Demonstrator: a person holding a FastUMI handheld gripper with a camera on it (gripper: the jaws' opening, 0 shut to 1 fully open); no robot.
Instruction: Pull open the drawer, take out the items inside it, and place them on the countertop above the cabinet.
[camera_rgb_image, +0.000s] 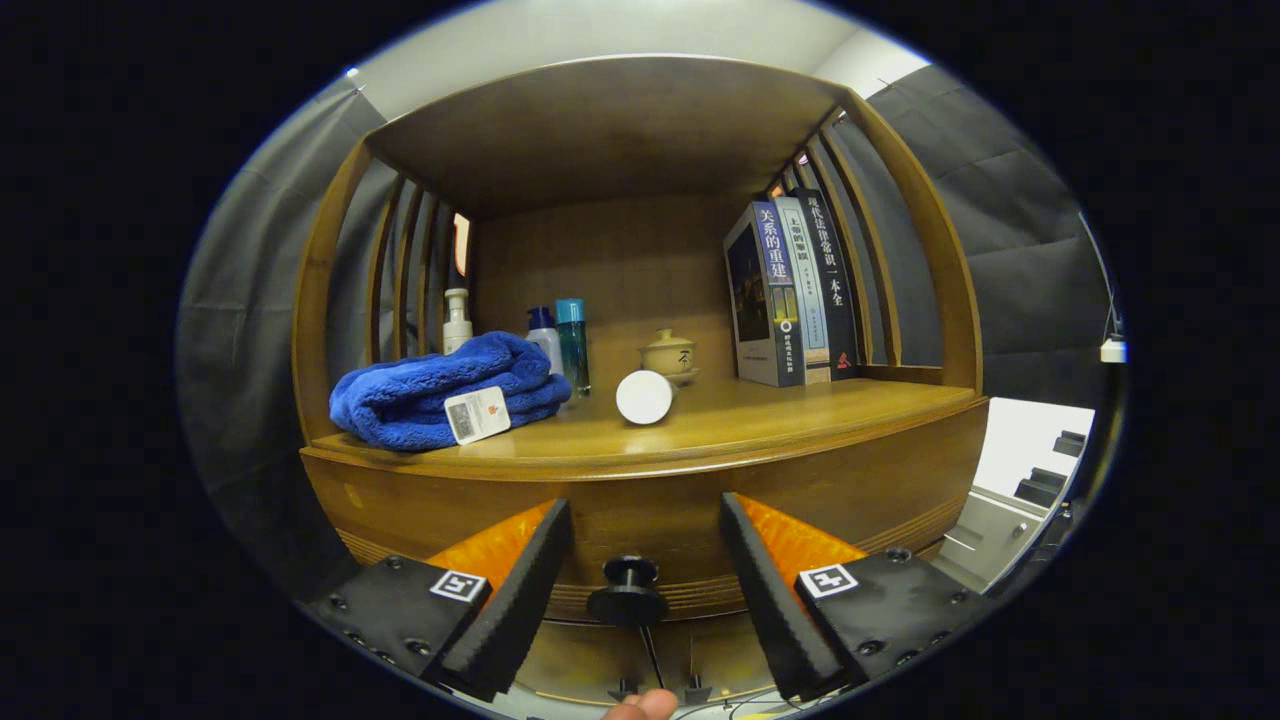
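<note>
While the drawer (640, 520) front sits flush and closed, its knob (627, 590) lies between the spread fingers of the tool (645, 590), neither touching it. Blue towel (445, 390) and white cylinder (644, 397) lie on the table (800, 410). Drawer contents hidden: fits either pre-pull or emptied and reclosed.

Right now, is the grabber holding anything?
No, nothing is held. The gripper is open, with the drawer knob sitting between its fingers, and neither finger touches the knob.
</note>
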